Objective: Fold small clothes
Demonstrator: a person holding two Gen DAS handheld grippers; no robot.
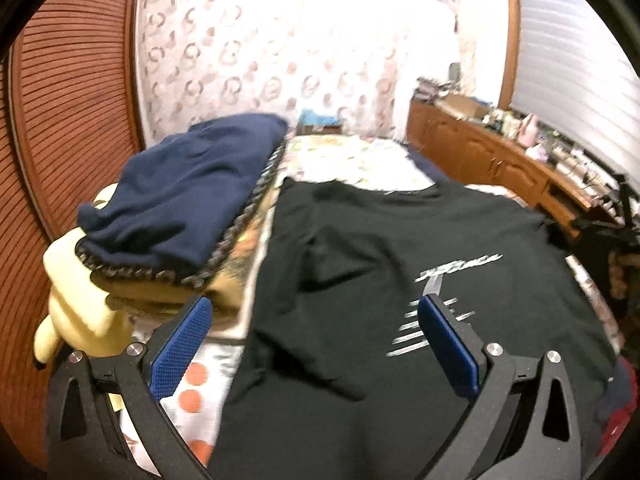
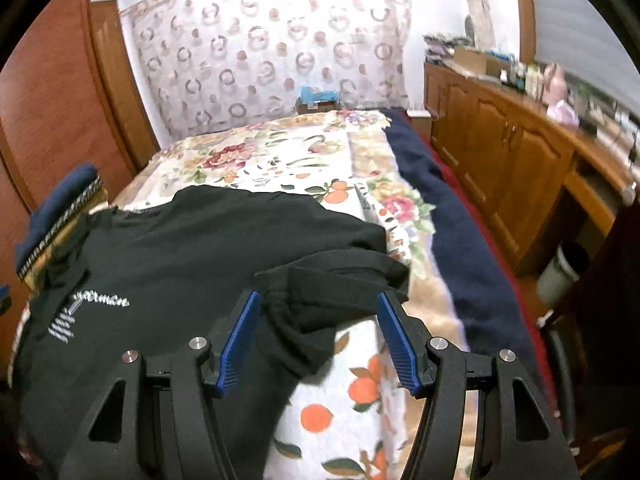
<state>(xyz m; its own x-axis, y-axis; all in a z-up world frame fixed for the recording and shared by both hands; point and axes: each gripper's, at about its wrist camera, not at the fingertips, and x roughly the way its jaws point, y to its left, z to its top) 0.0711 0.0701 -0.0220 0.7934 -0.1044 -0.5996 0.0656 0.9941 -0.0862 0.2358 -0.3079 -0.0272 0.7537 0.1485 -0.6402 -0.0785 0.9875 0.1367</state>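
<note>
Right wrist view shows your right gripper spread around the black T-shirt's bunched sleeve; pinch its edge before folding toward the white print. Your left gripper, spread too, hovers left of that print.

The only lettering is a pale print on the chest of the black T-shirt: a short slanted word above a stack of slanted stripes, lying to the left of the right gripper. It is too blurred to read for certain in either view. In the left wrist view the same print sits just beyond the left gripper, equally smeared.
</note>
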